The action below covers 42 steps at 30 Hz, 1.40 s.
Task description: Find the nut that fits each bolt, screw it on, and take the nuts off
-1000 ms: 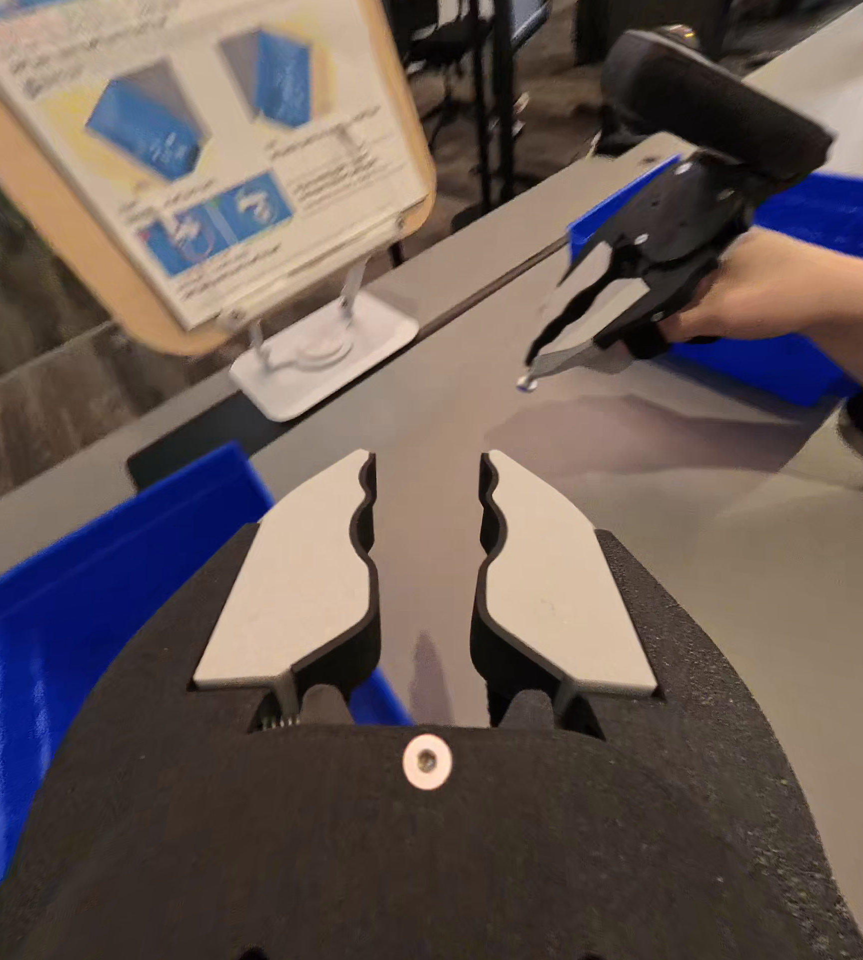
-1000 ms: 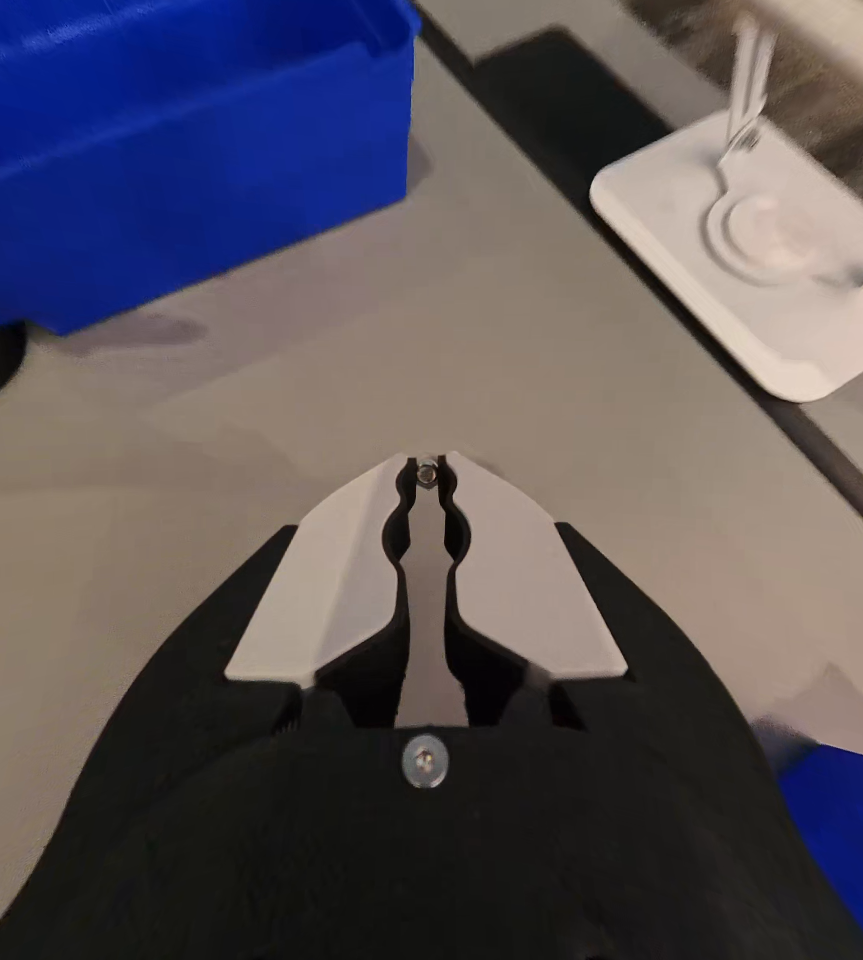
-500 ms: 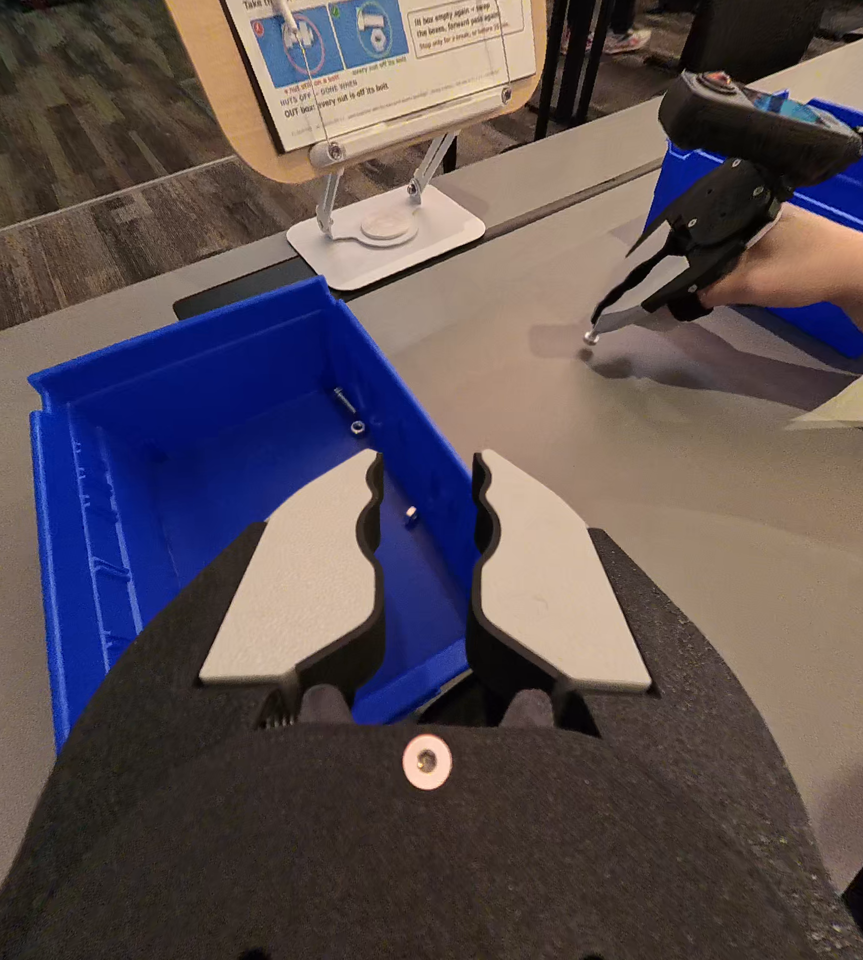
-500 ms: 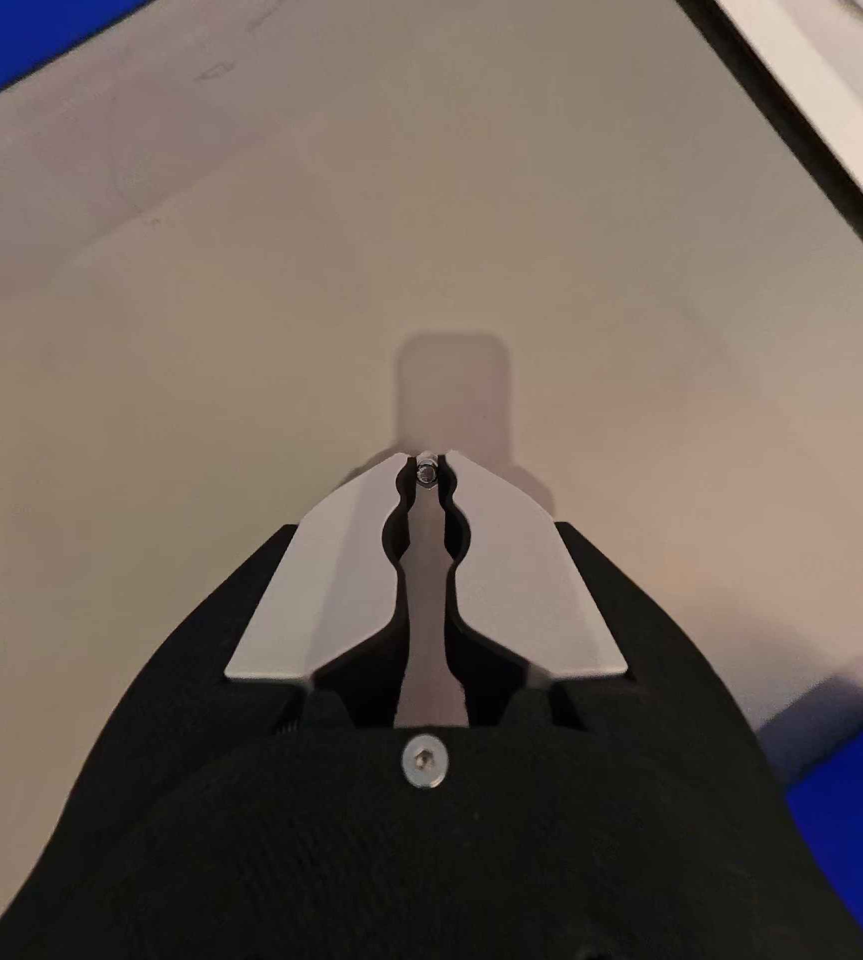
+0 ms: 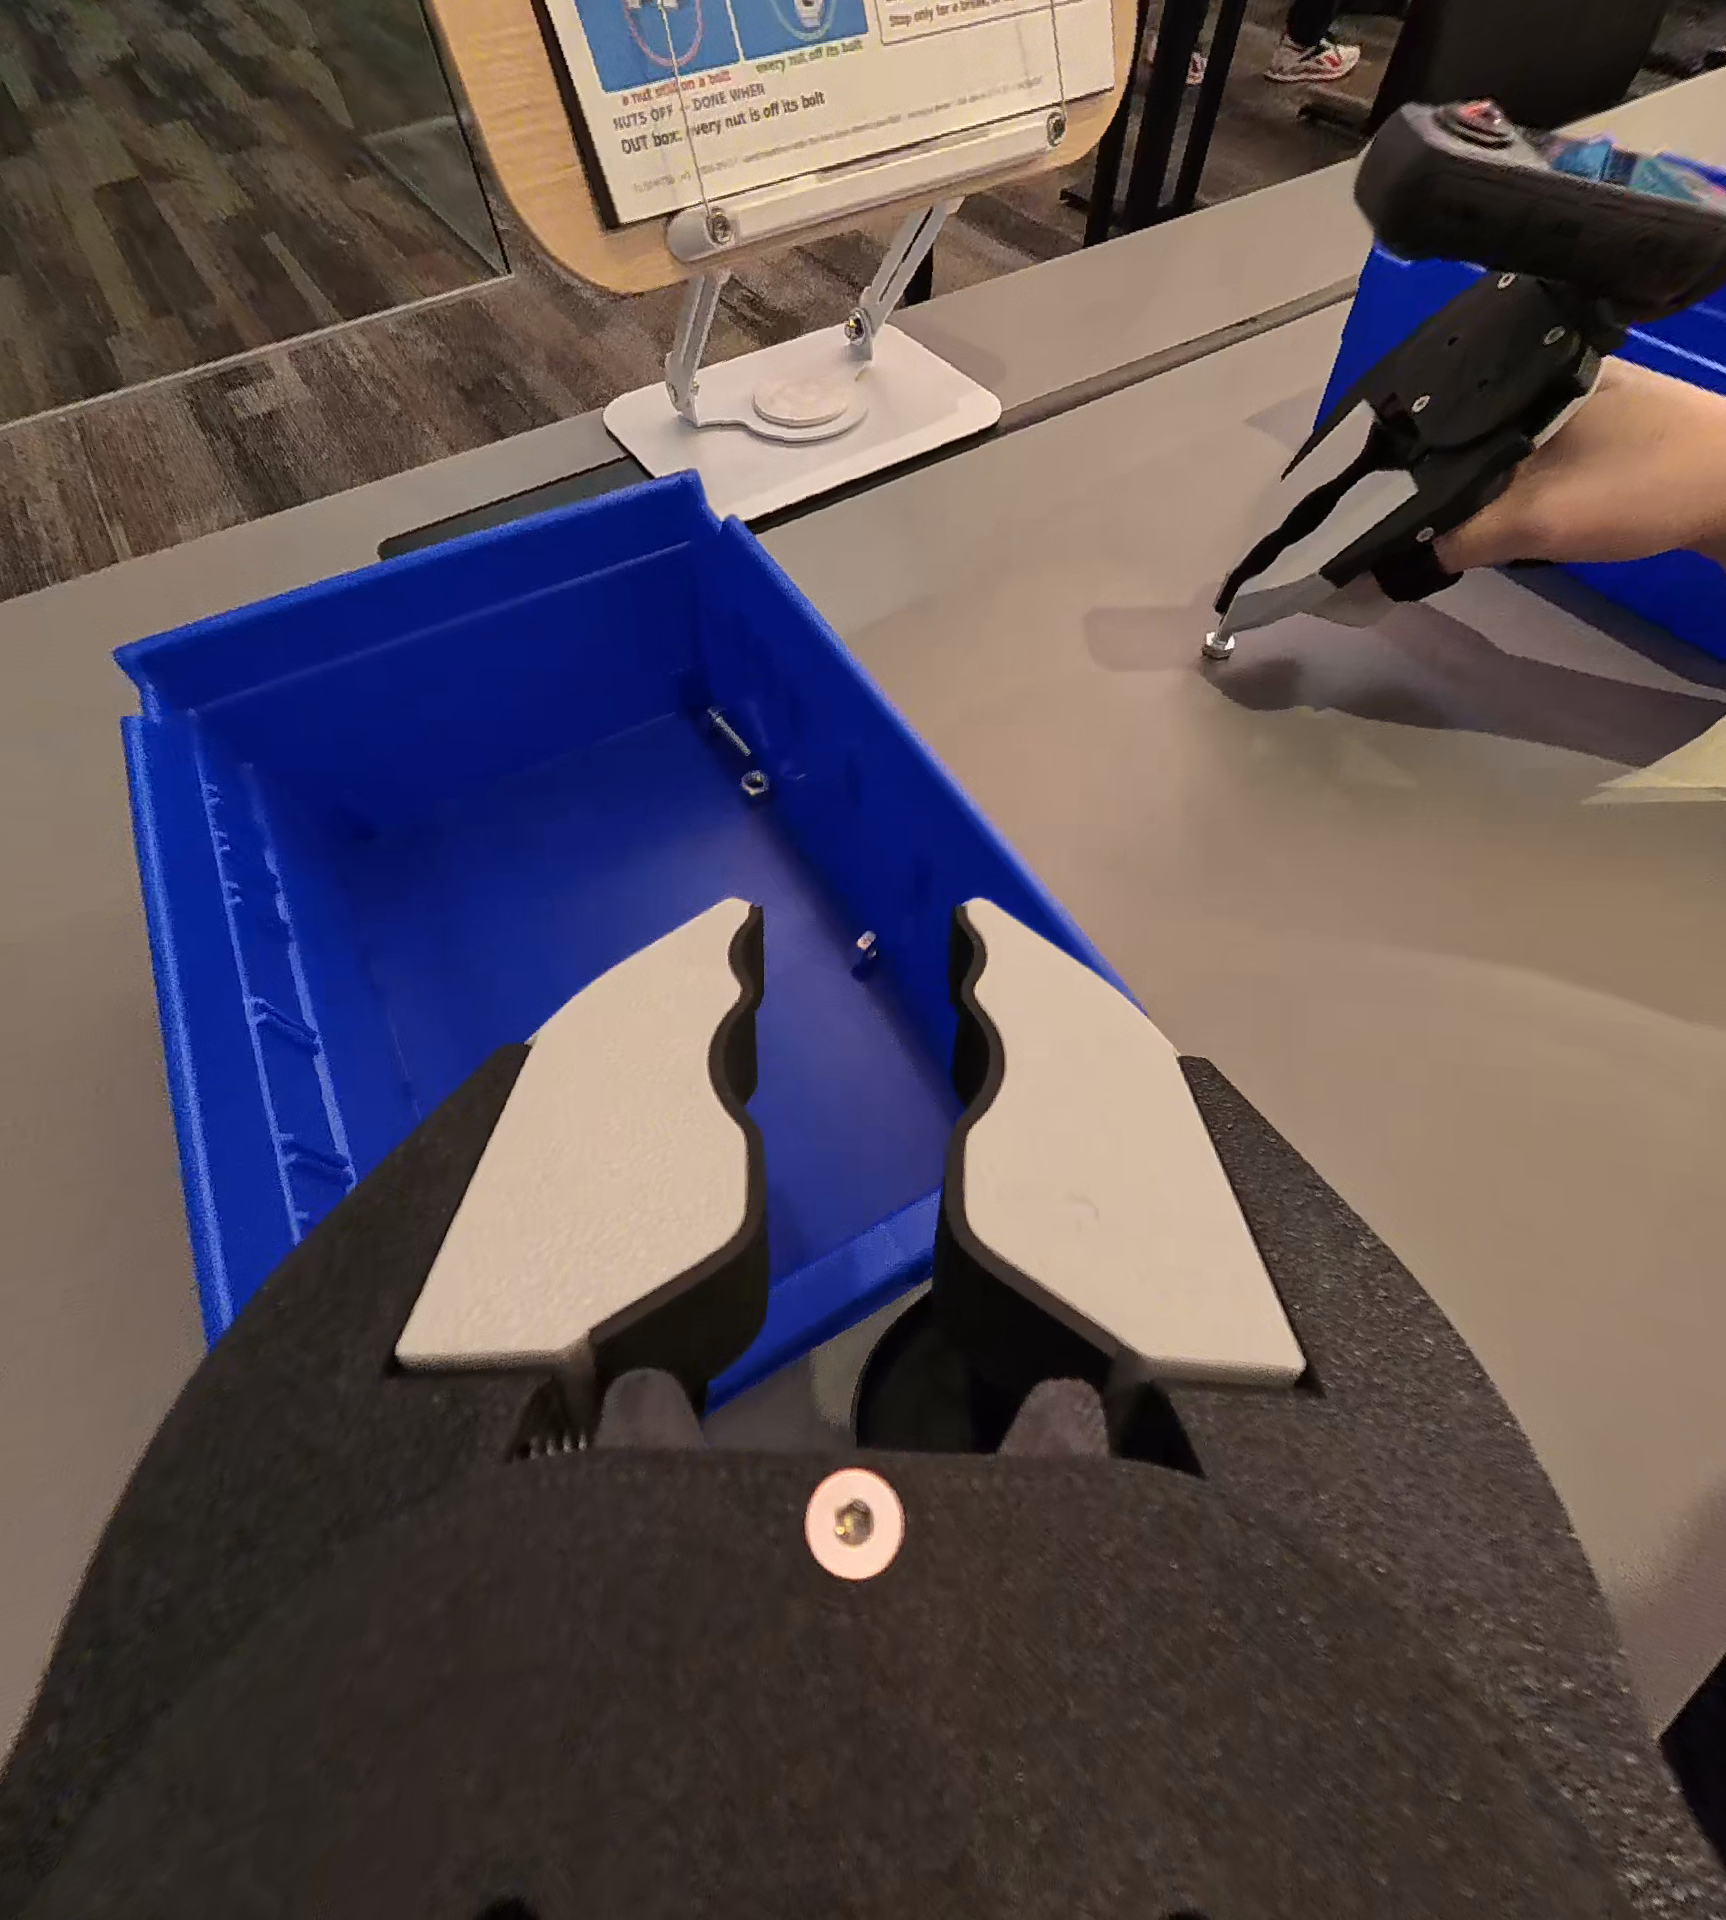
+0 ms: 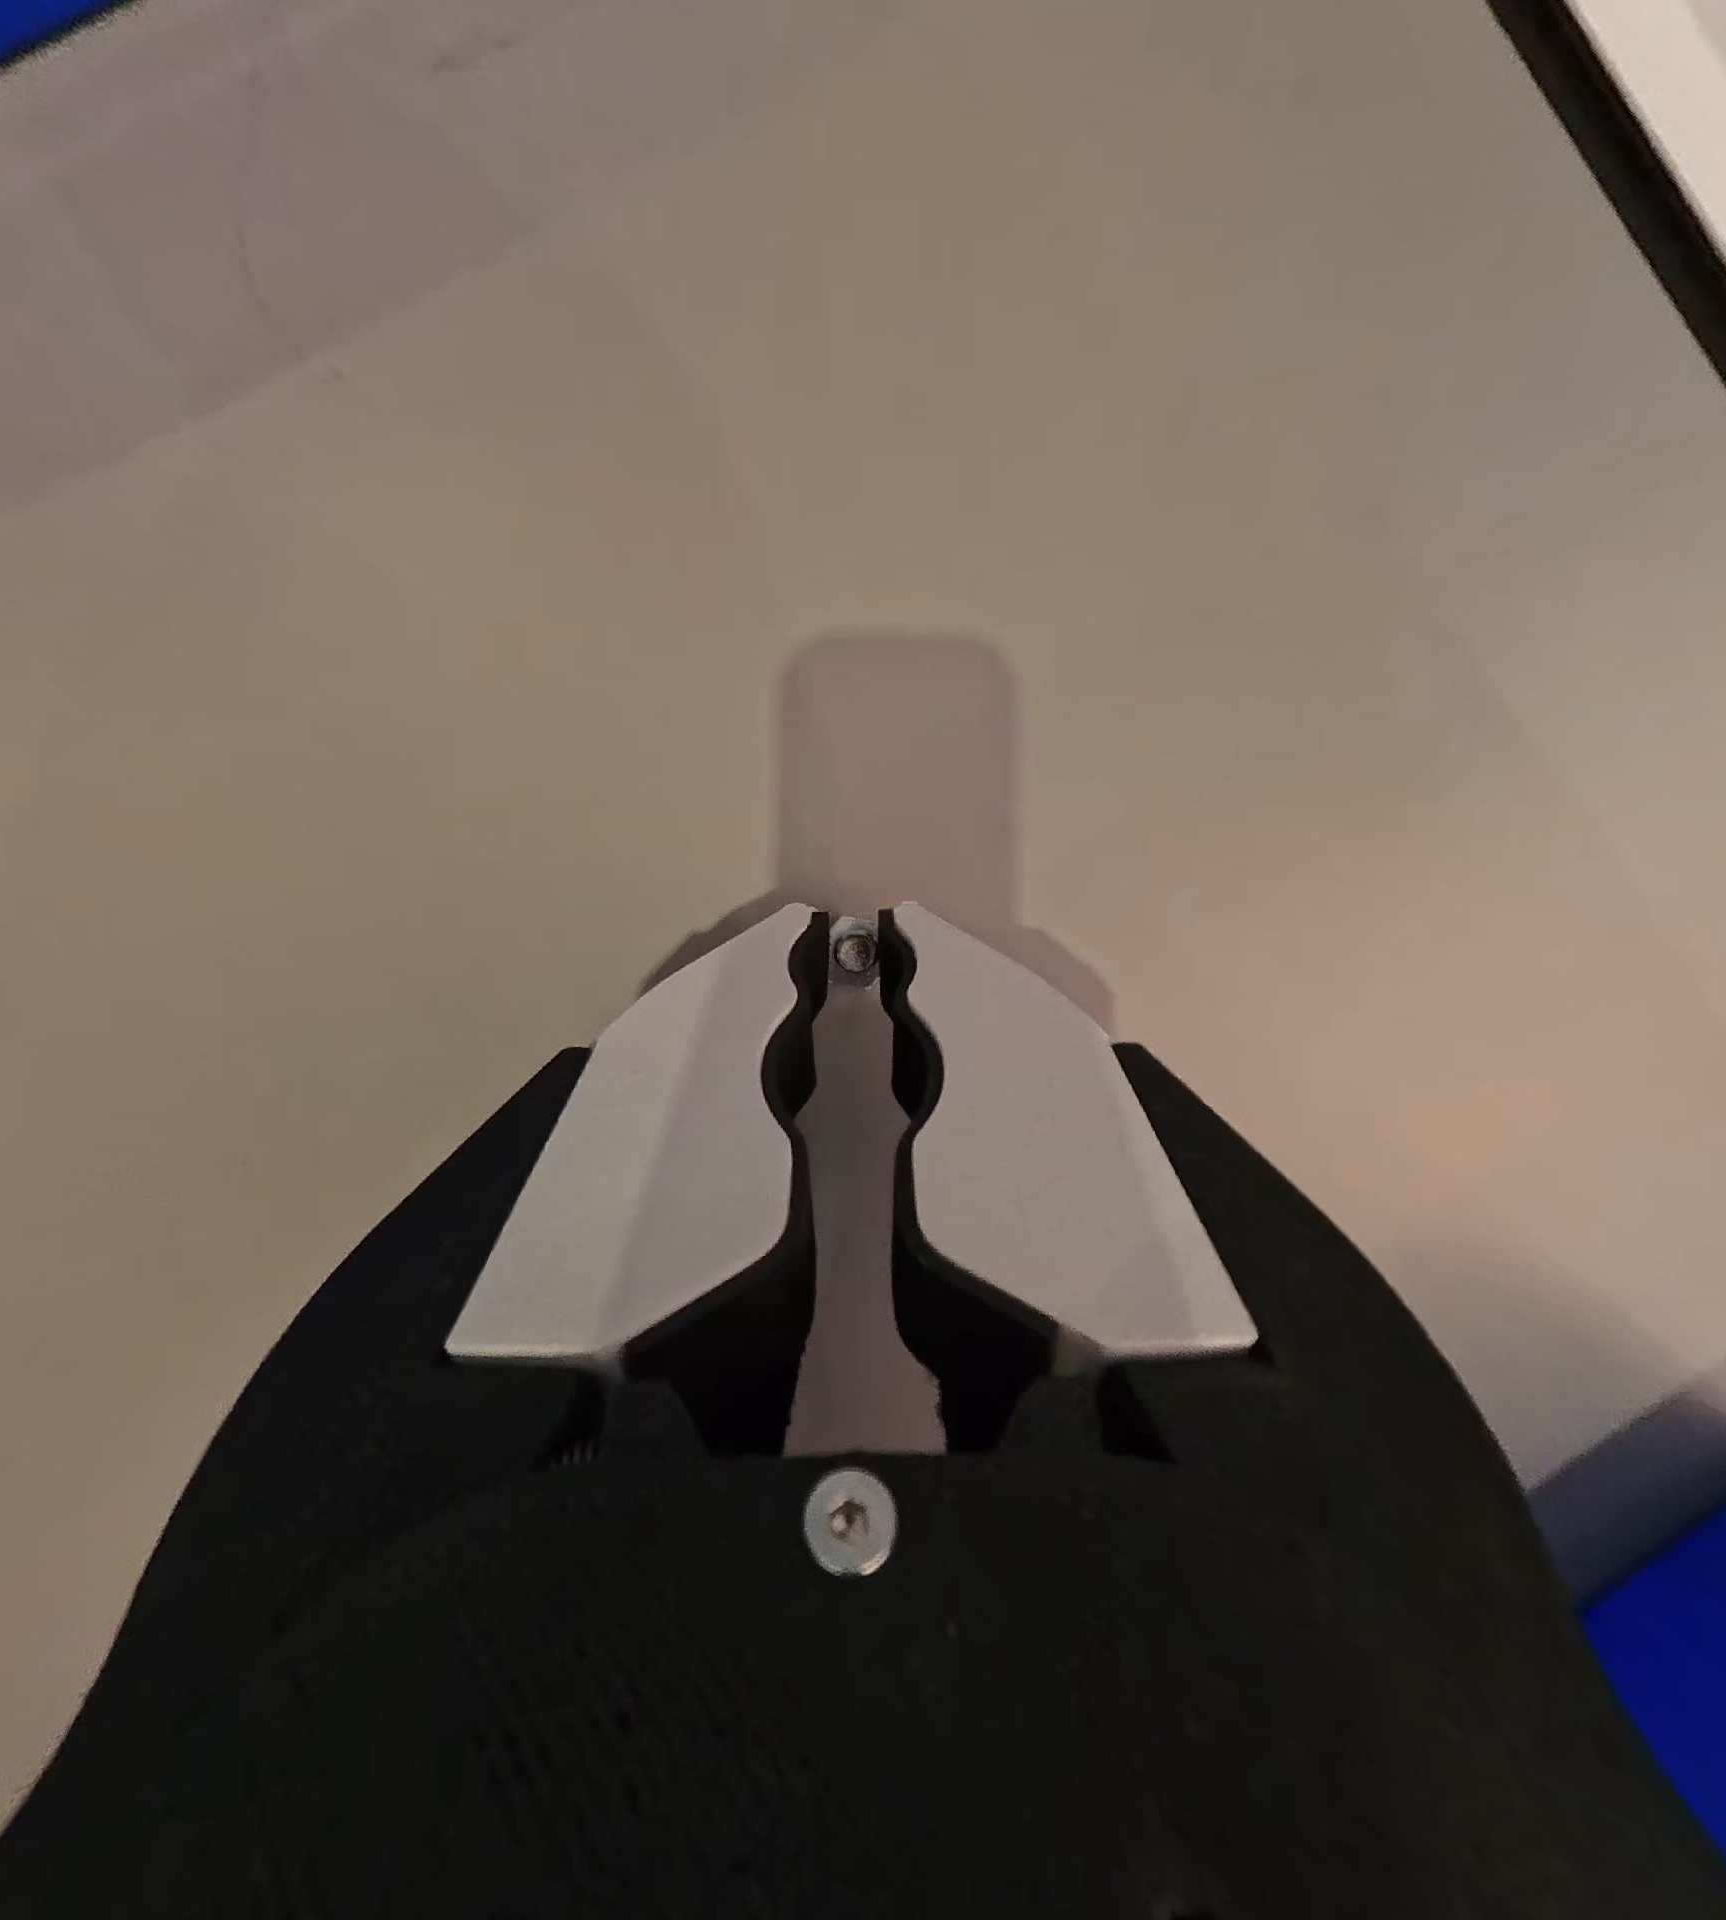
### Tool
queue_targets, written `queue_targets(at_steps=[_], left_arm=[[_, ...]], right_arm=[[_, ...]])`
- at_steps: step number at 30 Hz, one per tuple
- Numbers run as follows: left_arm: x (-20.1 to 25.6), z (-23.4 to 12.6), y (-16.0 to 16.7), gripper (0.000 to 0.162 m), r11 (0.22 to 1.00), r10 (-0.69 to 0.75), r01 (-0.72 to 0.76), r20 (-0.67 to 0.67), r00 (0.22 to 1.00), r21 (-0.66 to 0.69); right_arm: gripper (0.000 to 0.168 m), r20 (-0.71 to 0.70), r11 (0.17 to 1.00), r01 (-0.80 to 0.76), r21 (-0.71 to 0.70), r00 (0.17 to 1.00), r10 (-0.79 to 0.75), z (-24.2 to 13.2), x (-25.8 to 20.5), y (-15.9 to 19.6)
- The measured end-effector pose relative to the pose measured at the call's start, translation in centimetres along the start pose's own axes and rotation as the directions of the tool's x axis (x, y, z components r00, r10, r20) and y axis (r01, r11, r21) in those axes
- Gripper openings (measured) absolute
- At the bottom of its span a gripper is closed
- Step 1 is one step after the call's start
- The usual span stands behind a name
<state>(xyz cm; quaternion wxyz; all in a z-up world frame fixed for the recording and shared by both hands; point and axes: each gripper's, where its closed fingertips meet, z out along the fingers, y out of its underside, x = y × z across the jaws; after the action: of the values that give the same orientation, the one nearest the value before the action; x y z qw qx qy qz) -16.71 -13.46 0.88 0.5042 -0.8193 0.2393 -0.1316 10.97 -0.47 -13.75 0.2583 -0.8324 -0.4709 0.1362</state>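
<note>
Right gripper (image 6: 854,920): jaws clamped on a bolt (image 6: 854,951), head down on mid-table (image 5: 1254,1039), no nut fitted. Left gripper (image 5: 854,961): jaws released, empty, over blue bin (image 5: 215,935). Bin holds loose nut (image 5: 754,782), second bolt (image 5: 727,730) along right wall. Matching judged barely begun

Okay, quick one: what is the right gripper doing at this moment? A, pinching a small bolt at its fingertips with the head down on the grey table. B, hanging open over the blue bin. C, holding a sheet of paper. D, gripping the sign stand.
A: the right gripper is shut on a small bolt whose head meets the grey table; the right wrist view shows it between the fingertips.
</note>
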Motion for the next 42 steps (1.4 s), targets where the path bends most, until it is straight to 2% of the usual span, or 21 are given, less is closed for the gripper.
queue_targets(at_steps=[3, 7, 12, 15, 20, 25, 31, 37, 42], left_arm=[[-0.4, -0.3, 0.6, 0.036, 1.000, -0.010, 0.010, -0.006, 1.000, -0.004], [-0.6, -0.1, 1.1, 0.036, 1.000, -0.005, 0.005, -0.032, 0.999, -0.002], [-0.7, 2.0, 2.5, 0.034, 0.994, 0.016, -0.027, -0.103, 0.995, -0.104], [-0.5, 3.7, 3.7, 0.030, 0.974, 0.096, -0.126, -0.162, 0.982, -0.187], [0.6, 6.3, 4.6, 0.022, 0.900, 0.301, -0.380, -0.327, 0.896, -0.214], [-0.2, 9.2, 6.1, 0.021, 0.795, 0.414, -0.534, -0.385, 0.825, -0.288], [0.3, 11.5, 7.9, 0.021, 0.792, 0.356, -0.526, -0.466, 0.810, -0.309], [0.8, 12.5, 9.1, 0.022, 0.753, 0.386, -0.583, -0.513, 0.767, -0.304], [0.0, 13.1, 9.7, 0.020, 0.744, 0.378, -0.585, -0.519, 0.767, -0.323]], right_arm=[[0.024, -0.022, 0.998, 0.023, 0.052, 1.000, -0.022, -0.9, -0.2, -1.2], [0.024, -0.035, 0.981, 0.095, 0.169, 0.995, -0.090, -3.6, -1.4, -3.7], [0.024, -0.003, 0.940, 0.127, 0.317, 0.991, -0.133, -6.9, -3.6, -6.5], [0.024, 0.036, 0.927, 0.114, 0.358, 0.990, -0.136, -7.7, -4.3, -7.3], [0.024, 0.069, 0.925, 0.087, 0.370, 0.990, -0.121, -7.7, -4.1, -7.5], [0.024, 0.074, 0.924, 0.067, 0.375, 0.992, -0.102, -7.5, -3.5, -7.3], [0.024, 0.086, 0.925, 0.053, 0.376, 0.992, -0.092, -7.7, -3.1, -6.8], [0.024, 0.101, 0.925, 0.042, 0.377, 0.991, -0.086, -7.6, -2.6, -6.7], [0.024, 0.113, 0.929, 0.041, 0.367, 0.990, -0.088, -7.3, -2.7, -6.5]])
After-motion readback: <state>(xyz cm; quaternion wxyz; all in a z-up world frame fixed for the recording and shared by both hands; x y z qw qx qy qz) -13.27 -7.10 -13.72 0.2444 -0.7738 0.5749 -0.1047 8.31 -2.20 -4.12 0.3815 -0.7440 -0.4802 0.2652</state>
